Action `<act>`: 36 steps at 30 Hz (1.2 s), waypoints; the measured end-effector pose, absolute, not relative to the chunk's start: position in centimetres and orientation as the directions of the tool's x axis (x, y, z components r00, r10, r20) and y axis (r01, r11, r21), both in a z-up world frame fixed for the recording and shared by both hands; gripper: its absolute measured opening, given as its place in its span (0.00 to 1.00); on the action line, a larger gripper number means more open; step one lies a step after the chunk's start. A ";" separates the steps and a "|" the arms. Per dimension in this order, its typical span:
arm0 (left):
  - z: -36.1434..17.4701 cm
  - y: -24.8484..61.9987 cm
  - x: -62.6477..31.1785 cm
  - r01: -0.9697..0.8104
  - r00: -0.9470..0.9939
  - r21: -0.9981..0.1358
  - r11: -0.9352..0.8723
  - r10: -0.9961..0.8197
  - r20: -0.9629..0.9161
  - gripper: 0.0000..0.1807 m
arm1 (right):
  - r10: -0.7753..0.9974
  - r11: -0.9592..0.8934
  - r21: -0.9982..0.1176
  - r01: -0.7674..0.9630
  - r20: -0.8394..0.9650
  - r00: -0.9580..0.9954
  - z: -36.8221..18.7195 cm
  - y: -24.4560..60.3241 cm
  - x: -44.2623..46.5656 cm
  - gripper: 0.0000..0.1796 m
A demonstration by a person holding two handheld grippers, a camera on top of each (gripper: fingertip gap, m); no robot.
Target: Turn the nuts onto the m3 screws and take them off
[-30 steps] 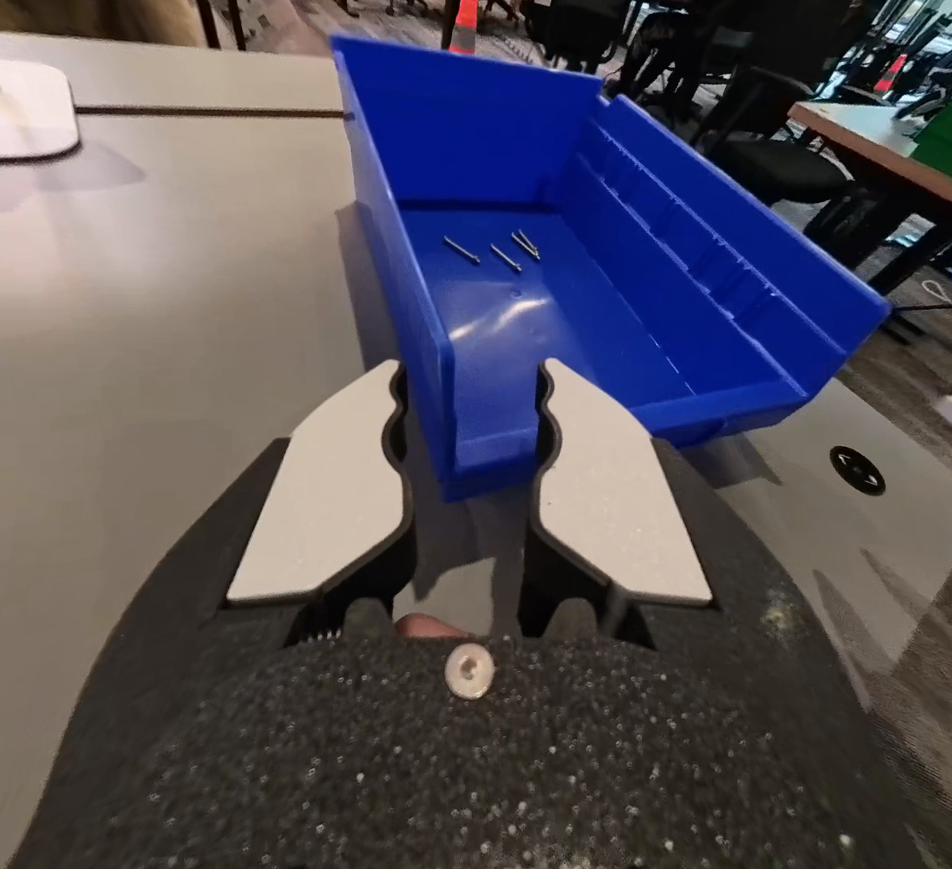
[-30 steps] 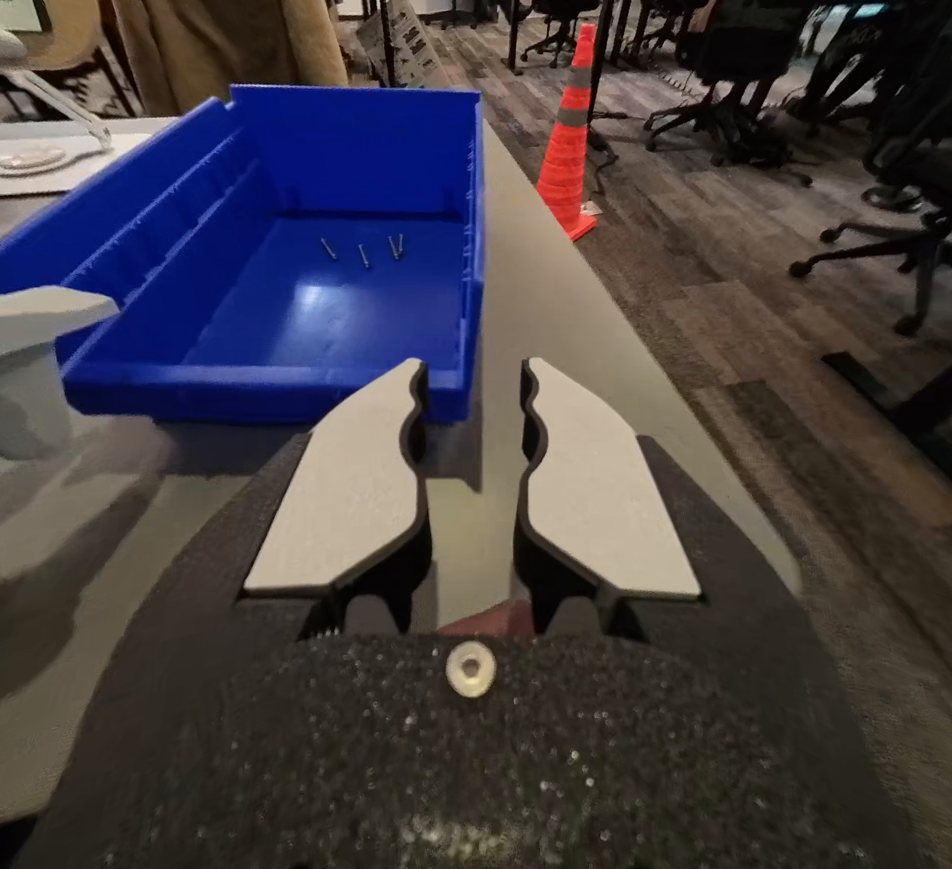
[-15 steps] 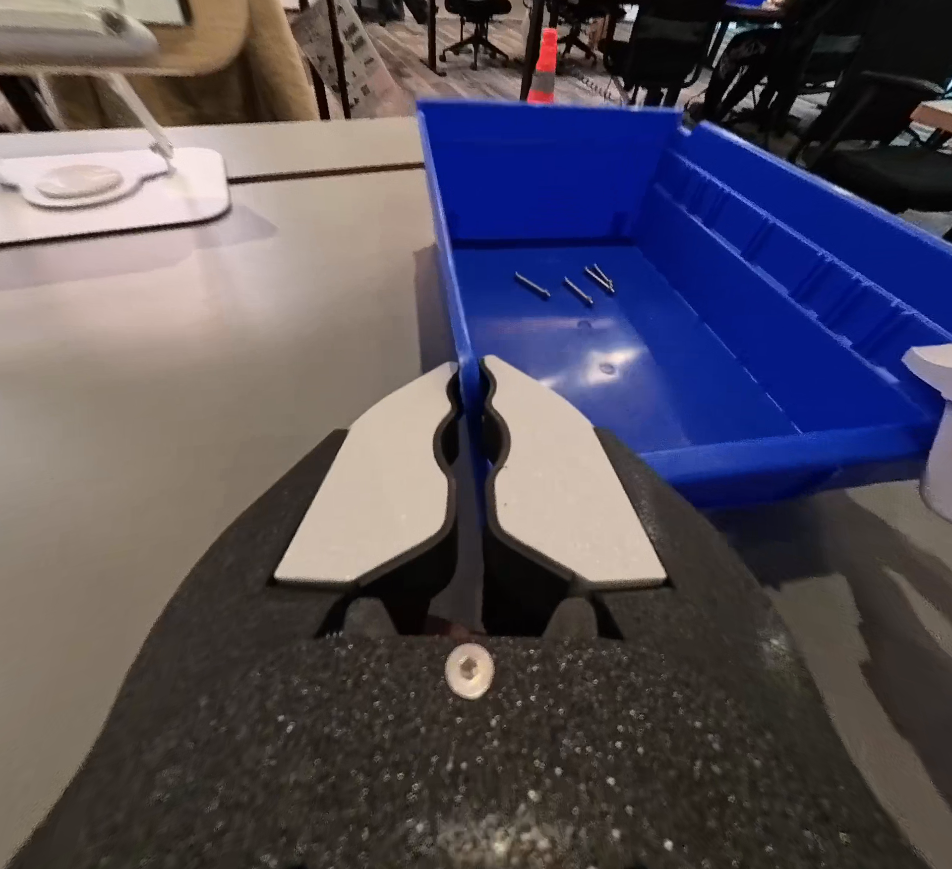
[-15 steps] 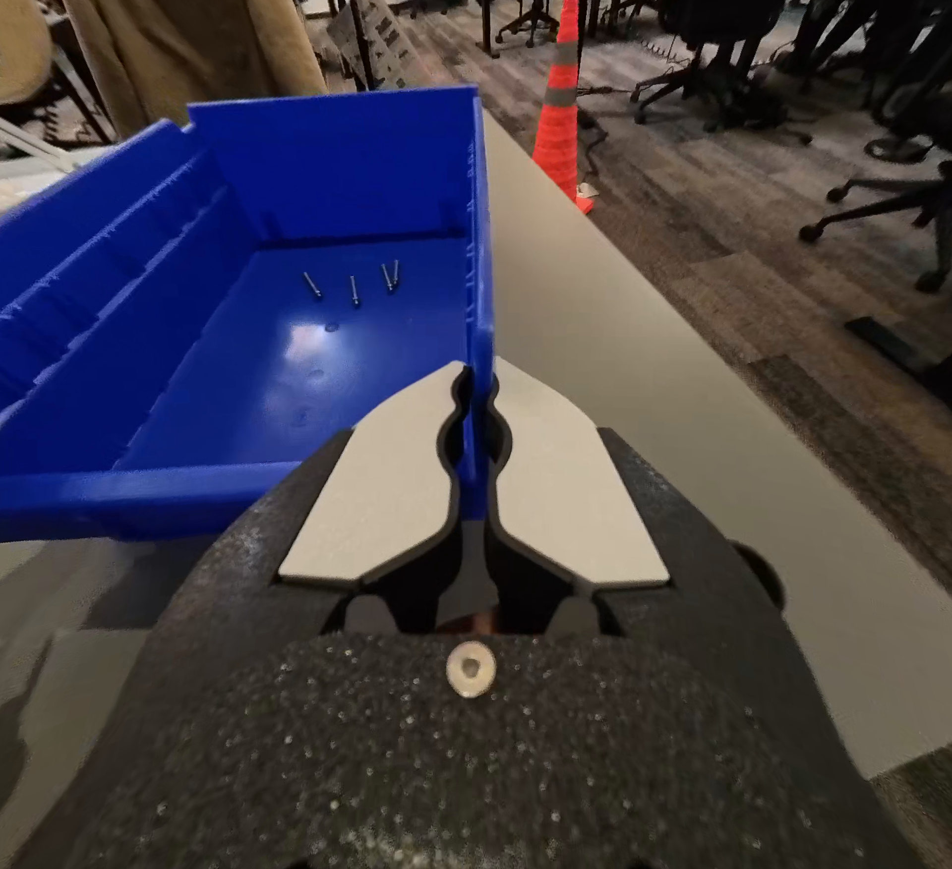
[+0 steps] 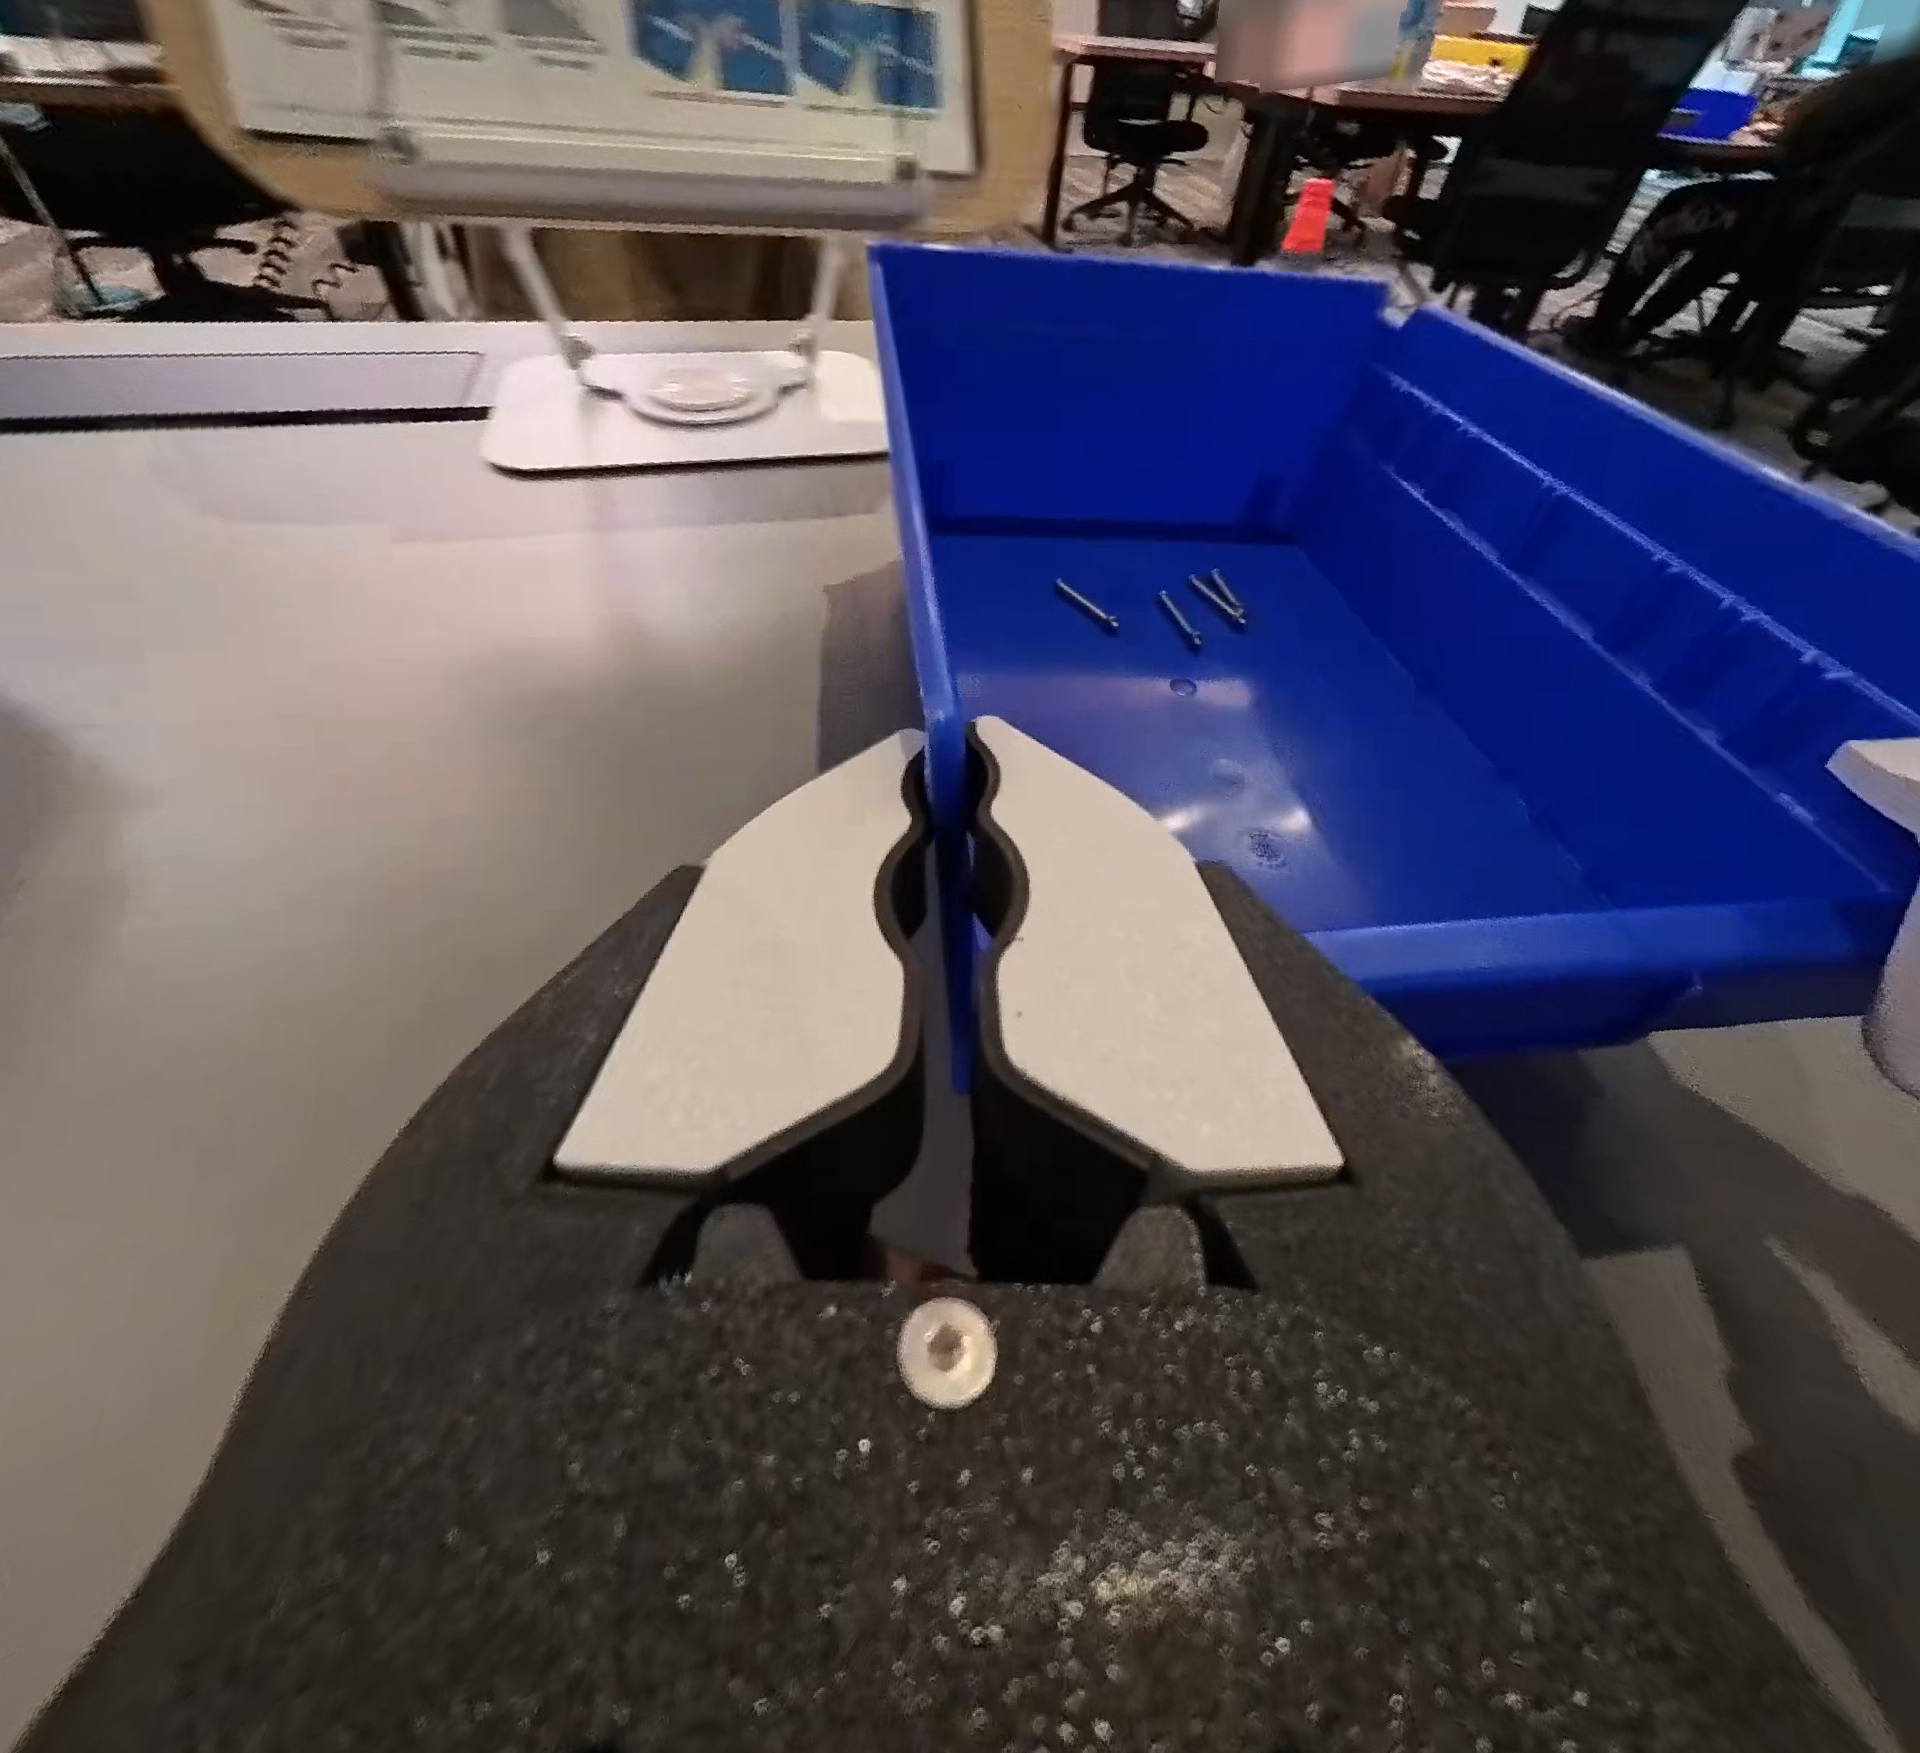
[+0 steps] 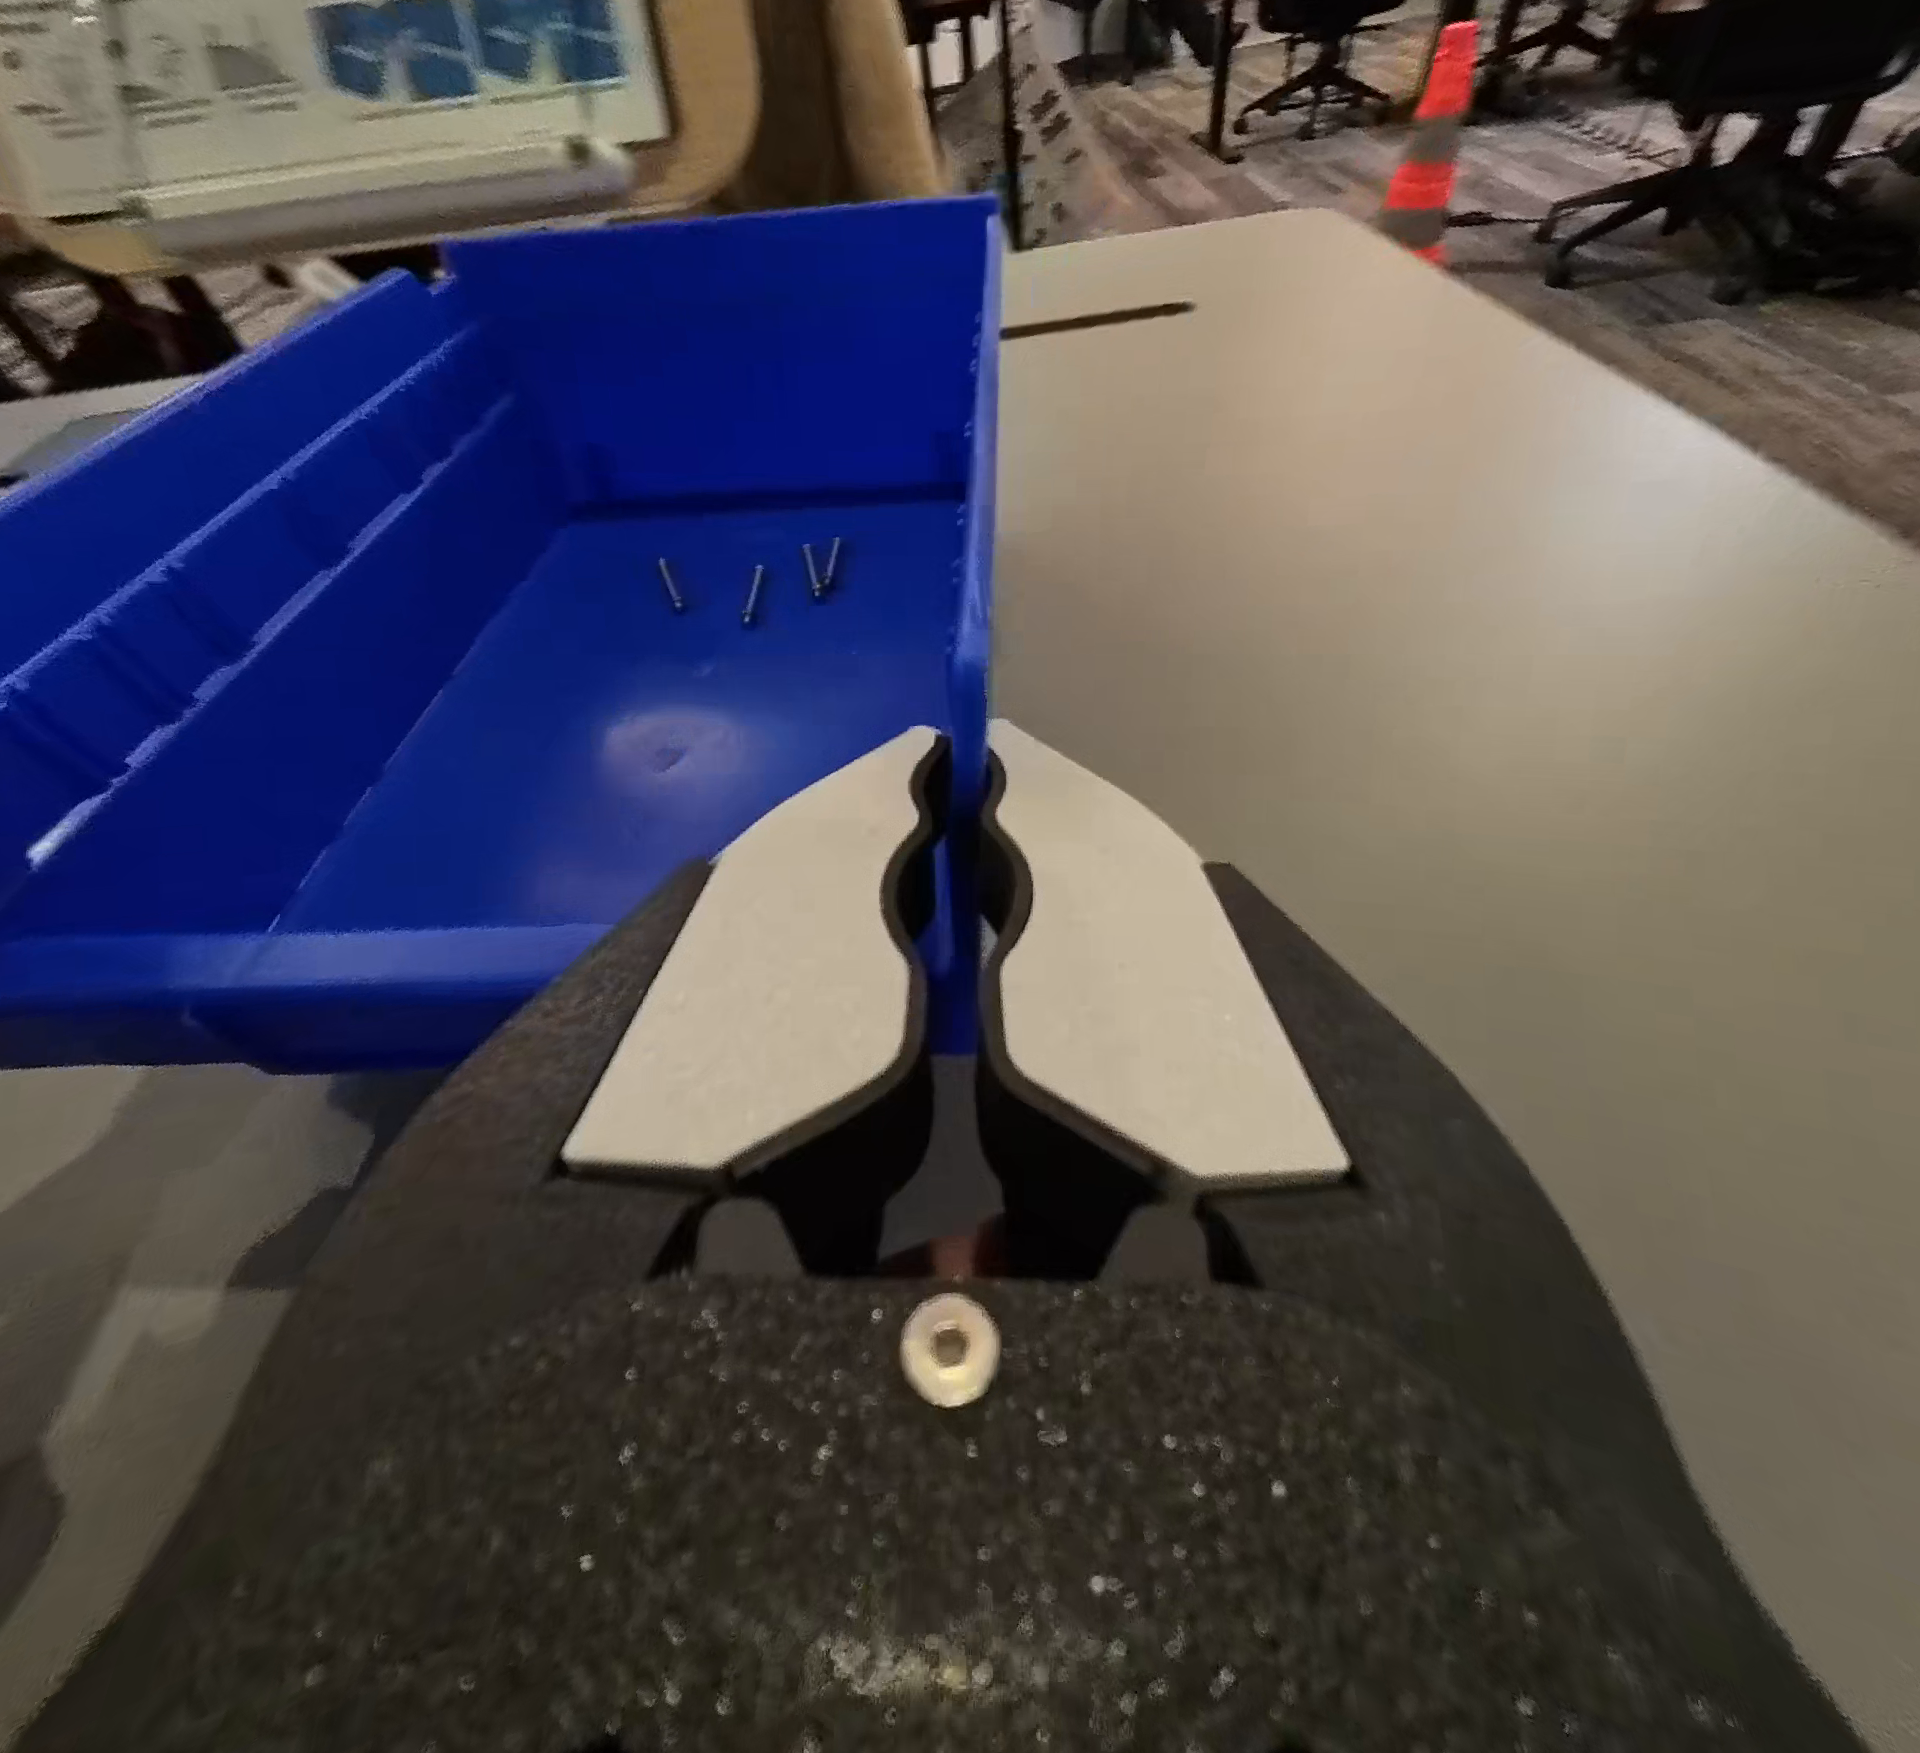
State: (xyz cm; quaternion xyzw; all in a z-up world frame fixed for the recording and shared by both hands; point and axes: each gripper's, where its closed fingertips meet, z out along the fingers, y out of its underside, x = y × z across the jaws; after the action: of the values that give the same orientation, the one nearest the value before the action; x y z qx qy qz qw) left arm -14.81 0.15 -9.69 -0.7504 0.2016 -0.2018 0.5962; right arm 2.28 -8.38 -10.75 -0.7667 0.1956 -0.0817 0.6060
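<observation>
Left wrist view: left claw (image 5: 951, 747) clamps the blue bin (image 5: 1558, 498) wall; right claw (image 6: 968, 747) clamps the opposite wall.

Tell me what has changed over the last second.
Both grippers closed: the left gripper took hold of the blue bin by its left side wall, the right gripper by its right wall. The views shifted with the bin between them. The four screws stayed grouped near the bin's back wall.

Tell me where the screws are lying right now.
The screws lie loose on the floor of the blue bin, toward its far end wall, in both wrist views. Four show: two apart and two touching at one end, away from both grippers.
</observation>
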 end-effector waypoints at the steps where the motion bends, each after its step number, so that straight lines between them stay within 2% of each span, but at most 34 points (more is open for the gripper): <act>1: -9.6 0.5 -16.4 -0.059 0.846 -0.976 -0.208 -0.529 0.061 0.02 | -0.375 -0.191 -0.960 -0.204 -0.121 0.919 -10.8 -7.6 0.8 0.01; 7: -9.4 3.4 -26.0 -0.045 0.904 -0.977 -0.208 -0.425 0.049 0.02 | -0.251 -0.211 -0.962 -0.175 -0.119 0.961 -10.8 -2.4 -7.8 0.01; 12: -9.6 6.0 -31.7 -0.035 0.907 -0.978 -0.207 -0.417 0.056 0.02 | -0.202 -0.232 -0.957 -0.173 -0.126 0.971 -11.3 1.0 -13.4 0.01; 22: -11.1 8.1 -35.7 -0.046 0.935 -0.970 -0.239 -0.351 0.042 0.03 | -0.150 -0.262 -0.956 -0.130 -0.092 0.984 -11.8 3.3 -17.0 0.02; 23: -11.4 8.1 -35.6 -0.071 0.935 -0.965 -0.253 -0.354 0.023 0.05 | -0.125 -0.287 -0.949 -0.127 -0.094 0.988 -12.1 3.4 -17.2 0.02; 25: -12.3 7.5 -35.0 -0.115 0.920 -0.945 -0.306 -0.392 0.015 0.23 | -0.068 -0.307 -0.943 -0.129 -0.114 0.991 -12.3 3.3 -17.7 0.08; 26: -12.5 6.8 -34.8 -0.123 0.910 -0.940 -0.319 -0.415 0.022 0.27 | -0.059 -0.308 -0.943 -0.129 -0.116 0.991 -12.3 3.0 -17.6 0.13; 31: -10.3 1.0 -38.6 -0.132 0.892 -0.962 -0.241 -0.453 -0.009 0.27 | 0.006 -0.269 -0.960 -0.077 -0.082 0.997 -11.1 -0.3 -16.2 0.22; 34: -8.2 0.2 -46.4 -0.119 0.946 -0.974 -0.191 -0.320 -0.052 0.20 | 0.033 -0.225 -0.974 -0.034 -0.043 0.999 -10.3 -3.8 -15.2 0.22; 36: -8.4 2.4 -52.8 -0.079 0.977 -0.963 -0.256 -0.210 -0.025 0.23 | 0.050 -0.204 -0.979 -0.022 -0.033 0.998 -10.0 -5.7 -15.1 0.20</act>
State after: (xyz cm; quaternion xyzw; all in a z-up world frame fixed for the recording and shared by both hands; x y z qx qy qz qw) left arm -52.84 2.41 -8.39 -0.7906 0.0914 -0.0542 0.6031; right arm -15.09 -5.72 -9.98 -0.7754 -0.0091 0.0286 0.6307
